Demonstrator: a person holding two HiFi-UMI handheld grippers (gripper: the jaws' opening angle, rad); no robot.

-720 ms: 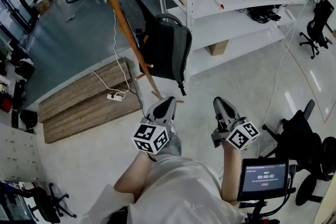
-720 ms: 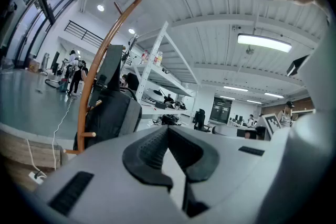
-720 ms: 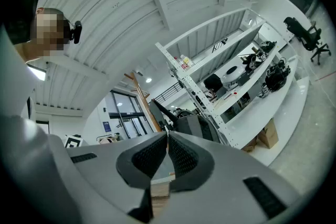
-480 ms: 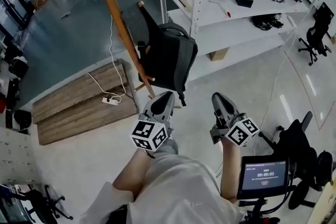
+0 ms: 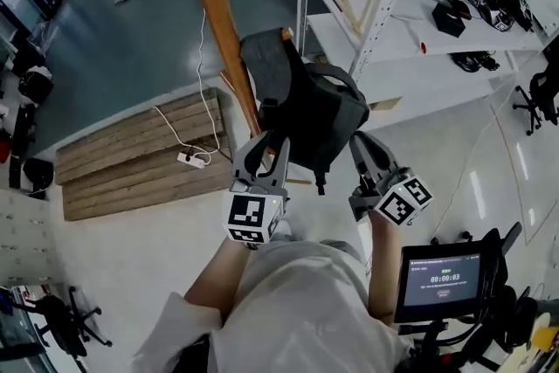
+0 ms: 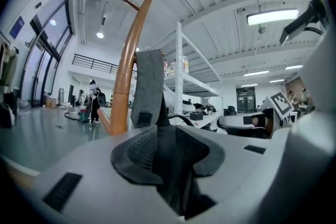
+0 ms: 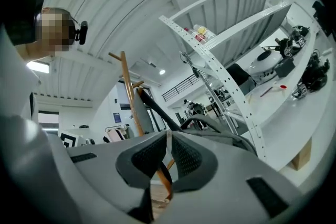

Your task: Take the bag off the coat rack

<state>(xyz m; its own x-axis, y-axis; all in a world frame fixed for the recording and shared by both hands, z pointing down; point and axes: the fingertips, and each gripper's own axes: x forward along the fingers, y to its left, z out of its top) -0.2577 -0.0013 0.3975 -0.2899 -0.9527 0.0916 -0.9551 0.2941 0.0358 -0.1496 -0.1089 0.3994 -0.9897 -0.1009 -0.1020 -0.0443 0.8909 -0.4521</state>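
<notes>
The head view hangs above the person's shoulders and faces steeply down at the floor, with the left gripper [image 5: 265, 146] and right gripper [image 5: 362, 141] just below its centre. Each gripper view sits low behind its own jaws, facing roughly level, close to the dark grey fabric backpack [image 5: 314, 113]. All three views share that backpack, the slanted orange-brown wooden coat rack pole [image 5: 218, 22], at 11 o'clock from above, and the white metal shelving unit [image 5: 384, 13] at 1 o'clock.

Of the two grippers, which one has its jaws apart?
The left gripper, nearer the wooden coat rack: its jaws stand apart, with the dark bag seen through the gap. The right gripper has its jaws closed together.
</notes>
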